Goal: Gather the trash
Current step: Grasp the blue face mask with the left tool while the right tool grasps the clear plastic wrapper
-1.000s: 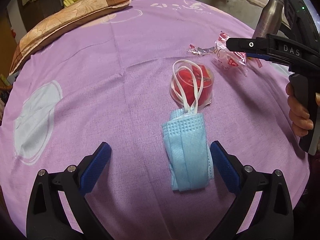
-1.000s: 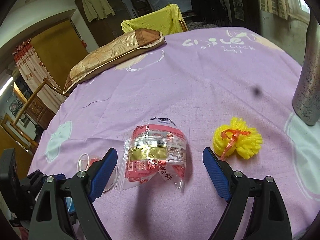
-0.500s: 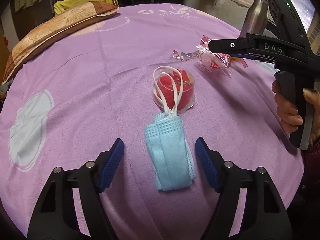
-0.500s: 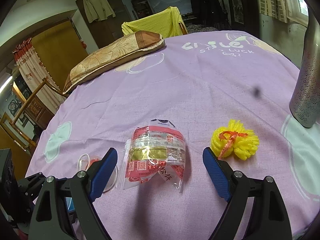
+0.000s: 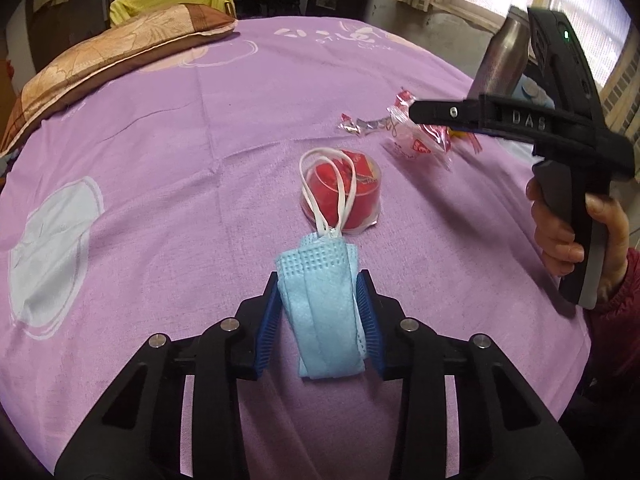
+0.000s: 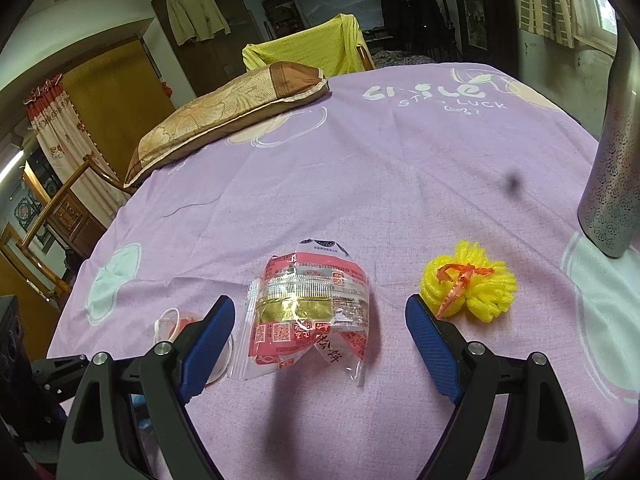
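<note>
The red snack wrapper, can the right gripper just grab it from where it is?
Probably yes. The right gripper is open, and the red snack wrapper lies flat on the purple cloth between its fingers, with nothing covering it. The yellow pom-pom sits off to the side.

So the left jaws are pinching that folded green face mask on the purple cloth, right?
Not quite: the face mask is light blue, not green. The left wrist view shows it folded on the purple cloth, with the left gripper jaws pressed against its sides.
</note>
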Tool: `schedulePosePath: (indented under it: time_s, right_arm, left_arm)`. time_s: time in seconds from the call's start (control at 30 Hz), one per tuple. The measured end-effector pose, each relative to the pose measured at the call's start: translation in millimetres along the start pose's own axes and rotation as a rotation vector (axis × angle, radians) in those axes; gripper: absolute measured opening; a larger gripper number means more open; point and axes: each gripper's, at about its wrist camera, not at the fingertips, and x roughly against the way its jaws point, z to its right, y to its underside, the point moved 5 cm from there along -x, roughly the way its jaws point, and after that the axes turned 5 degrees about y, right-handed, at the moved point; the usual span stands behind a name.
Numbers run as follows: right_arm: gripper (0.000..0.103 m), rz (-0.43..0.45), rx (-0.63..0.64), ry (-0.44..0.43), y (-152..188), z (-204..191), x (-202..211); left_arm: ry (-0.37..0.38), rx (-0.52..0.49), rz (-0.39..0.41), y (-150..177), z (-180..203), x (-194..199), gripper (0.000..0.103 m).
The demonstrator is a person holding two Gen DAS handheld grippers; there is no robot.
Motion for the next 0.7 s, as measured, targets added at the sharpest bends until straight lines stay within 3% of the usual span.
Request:
schedulePosePath:
  time_s: [0.27,0.33,0.4,0.47,0.6,0.7]
  right_arm:
    - [0.083,-0.028,0.019,0.007,3.6,-3.5,-9.7]
    - [0.057,-0.045,0.026,-0.004,5.3,-4.7,-13.2]
    - [0.050,-0.042,0.030,-0.009,6.1,-6.1,-12.7]
    - [0.033,-0.024,0.049,-0.012,5.8,-9.3,-9.1]
    - [0.032,0.027,0.049,-0.026,4.7,-11.8,3.9]
    - [0.031,0.083,0.022,-0.041,6.3,-10.5,24.1]
  left_arm:
    - [0.024,0.063,0.031,-5.9,-11.6,7.3,0.039]
    - [0.026,0.064,0.040,-7.0,-11.7,9.2,0.039]
    - [0.029,0.067,0.046,-6.6,-12.0,10.8,0.039]
    - [0.033,0.074,0.052,-6.7,-12.8,12.5,0.039]
    - [0.051,0.090,0.083,-9.4,-16.1,20.0,0.038]
    - [0.108,0.082,0.073,-9.7,-11.0,19.7,0.037]
